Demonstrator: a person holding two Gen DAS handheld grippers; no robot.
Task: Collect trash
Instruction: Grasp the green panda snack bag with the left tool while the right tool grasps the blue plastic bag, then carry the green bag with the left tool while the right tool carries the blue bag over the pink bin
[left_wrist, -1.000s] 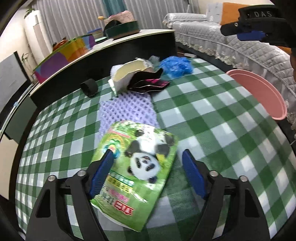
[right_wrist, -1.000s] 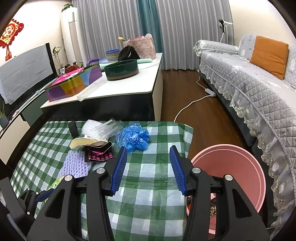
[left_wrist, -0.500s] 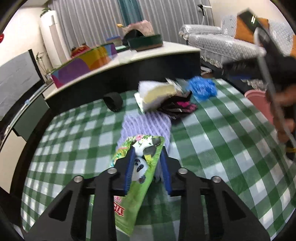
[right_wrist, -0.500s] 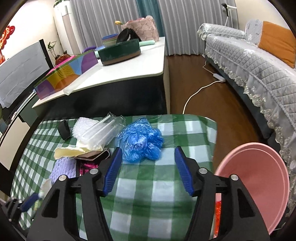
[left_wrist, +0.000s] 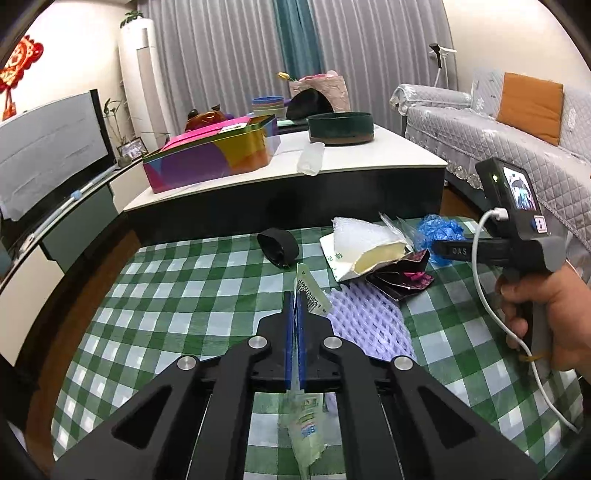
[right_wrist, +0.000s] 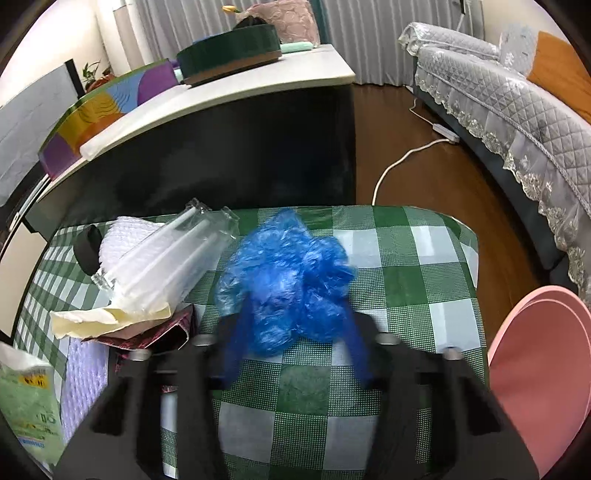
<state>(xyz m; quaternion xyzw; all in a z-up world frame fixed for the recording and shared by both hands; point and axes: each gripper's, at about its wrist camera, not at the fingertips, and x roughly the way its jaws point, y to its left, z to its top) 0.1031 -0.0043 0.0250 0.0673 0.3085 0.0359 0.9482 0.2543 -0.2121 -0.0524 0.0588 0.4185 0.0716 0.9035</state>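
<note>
one wrapper (left_wrist: 309, 295) between shut jaws

Grey curtains (left_wrist: 236, 55); quilted sofa (left_wrist: 461, 136)

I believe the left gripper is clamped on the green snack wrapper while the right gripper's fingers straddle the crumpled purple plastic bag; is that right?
Not quite: the bag is blue, not purple. The right wrist view shows the right gripper closing around the crumpled blue plastic bag, which sits between its fingers. The left gripper is indeed clamped on the green snack wrapper.
</note>
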